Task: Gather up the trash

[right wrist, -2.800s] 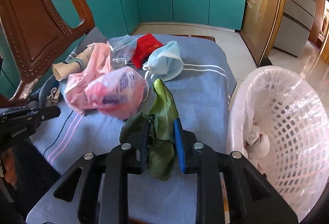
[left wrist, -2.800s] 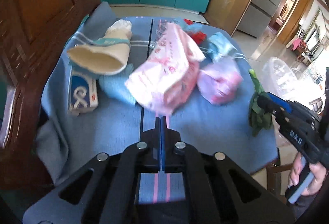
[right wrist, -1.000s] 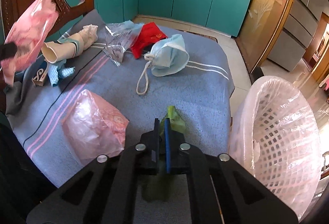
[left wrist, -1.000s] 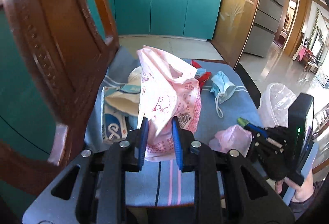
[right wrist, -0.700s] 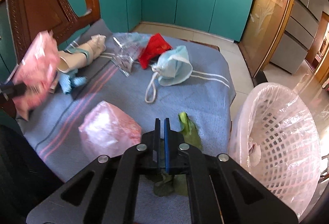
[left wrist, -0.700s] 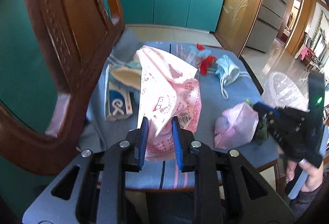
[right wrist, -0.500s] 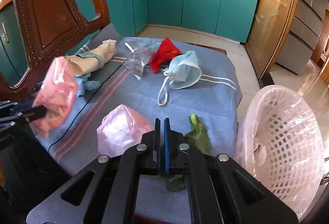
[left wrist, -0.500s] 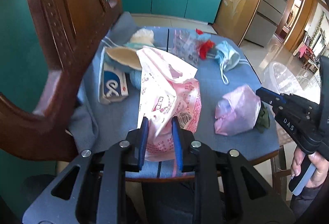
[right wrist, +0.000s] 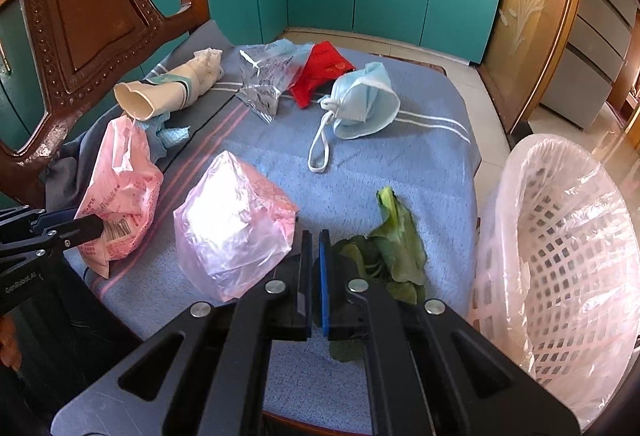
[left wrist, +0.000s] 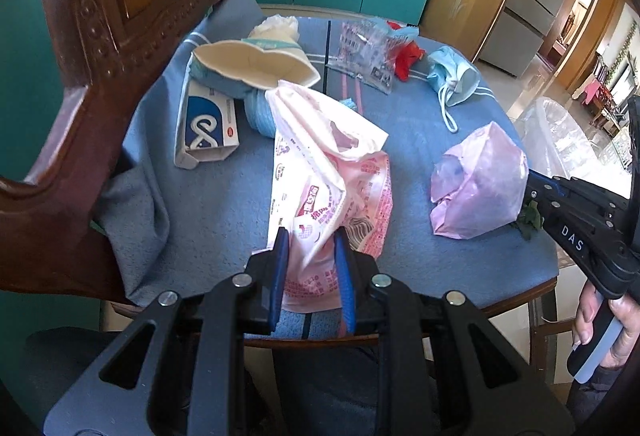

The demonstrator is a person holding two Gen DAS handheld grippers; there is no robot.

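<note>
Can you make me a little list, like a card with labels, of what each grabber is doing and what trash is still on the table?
left gripper: shut on the printed pink bag
right gripper: shut, nothing visibly held
beside right gripper: green leaves and a plain pink bag lying on the blue cloth
other trash on cloth: blue face mask, red wrapper, clear plastic bag, paper cup, blue-and-white box
bin: white basket with a liner, beside the table
</note>
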